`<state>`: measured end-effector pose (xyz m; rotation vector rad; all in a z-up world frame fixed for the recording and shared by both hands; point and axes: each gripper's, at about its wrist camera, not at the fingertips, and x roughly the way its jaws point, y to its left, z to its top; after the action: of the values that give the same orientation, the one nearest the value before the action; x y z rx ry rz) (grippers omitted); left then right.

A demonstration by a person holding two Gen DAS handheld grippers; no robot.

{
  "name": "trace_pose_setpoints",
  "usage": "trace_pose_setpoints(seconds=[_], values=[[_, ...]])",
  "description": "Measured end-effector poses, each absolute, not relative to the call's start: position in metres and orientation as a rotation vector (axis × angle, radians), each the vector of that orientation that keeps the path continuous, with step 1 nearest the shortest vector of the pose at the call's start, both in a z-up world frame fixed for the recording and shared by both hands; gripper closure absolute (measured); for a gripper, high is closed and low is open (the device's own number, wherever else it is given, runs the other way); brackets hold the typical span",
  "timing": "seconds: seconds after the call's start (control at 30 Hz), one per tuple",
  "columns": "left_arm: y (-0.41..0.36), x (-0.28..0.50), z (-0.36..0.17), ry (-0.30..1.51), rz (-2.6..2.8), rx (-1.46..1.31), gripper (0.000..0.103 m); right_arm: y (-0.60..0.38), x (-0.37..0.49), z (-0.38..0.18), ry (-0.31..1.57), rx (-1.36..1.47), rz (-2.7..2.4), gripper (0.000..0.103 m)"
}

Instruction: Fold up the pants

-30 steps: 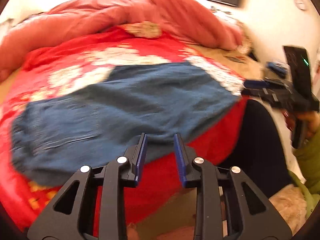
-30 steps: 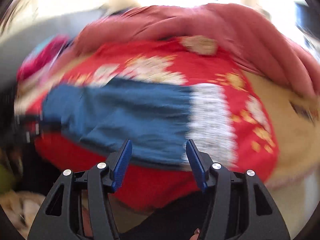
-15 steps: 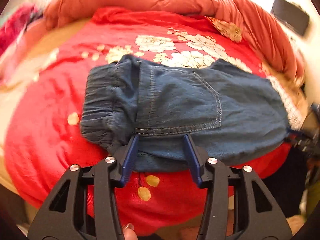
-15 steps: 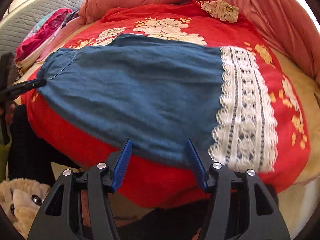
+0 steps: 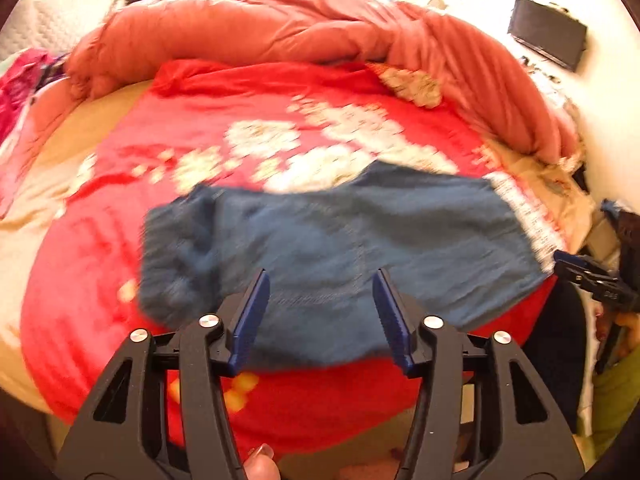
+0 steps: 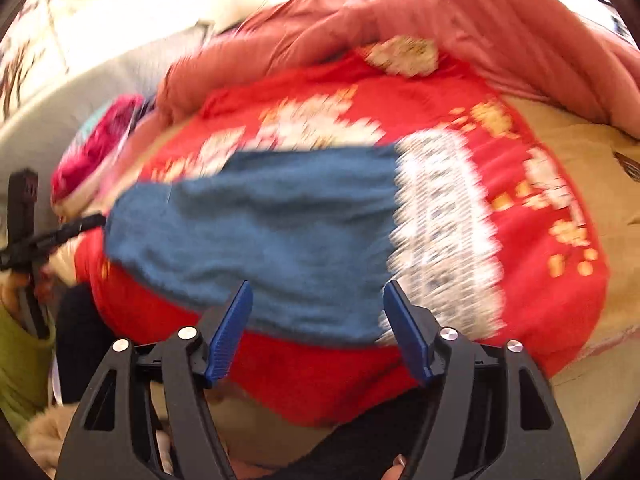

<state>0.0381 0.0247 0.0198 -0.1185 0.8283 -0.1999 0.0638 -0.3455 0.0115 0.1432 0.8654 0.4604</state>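
Blue denim pants (image 5: 340, 248) with a white lace hem (image 5: 528, 220) lie flat across a red flowered blanket (image 5: 240, 132) on a bed. The waistband is at the left in the left wrist view, the lace hem (image 6: 444, 232) at the right in the right wrist view. My left gripper (image 5: 320, 300) hovers over the near edge of the pants by the pocket seam, its jaws opening with nothing pinched between them. My right gripper (image 6: 316, 312) hangs above the near edge of the pant leg (image 6: 260, 232) beside the lace, jaws opening too and holding nothing. Both views are blurred.
A bunched salmon-pink quilt (image 5: 320, 28) runs along the far side of the bed. Pink clothes (image 6: 96, 148) lie at the far left corner. The bed's near edge drops to a dark floor (image 5: 556, 352). A dark screen (image 5: 548, 32) hangs on the wall.
Both grippers' jaws have spread wider. The left view swung from the waistband back toward the middle of the pants. The right view pulled back a little from the pant leg.
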Motion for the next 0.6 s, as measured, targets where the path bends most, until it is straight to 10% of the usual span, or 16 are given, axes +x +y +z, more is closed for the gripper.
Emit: trace_pose_setpoints(seconds=[0.6], values=[[-0.050,0.230,-0.016,1.077,-0.337,-0.074,0.049,-0.413,0.261,-0.015,1.010,0.369,0.457,0.043]])
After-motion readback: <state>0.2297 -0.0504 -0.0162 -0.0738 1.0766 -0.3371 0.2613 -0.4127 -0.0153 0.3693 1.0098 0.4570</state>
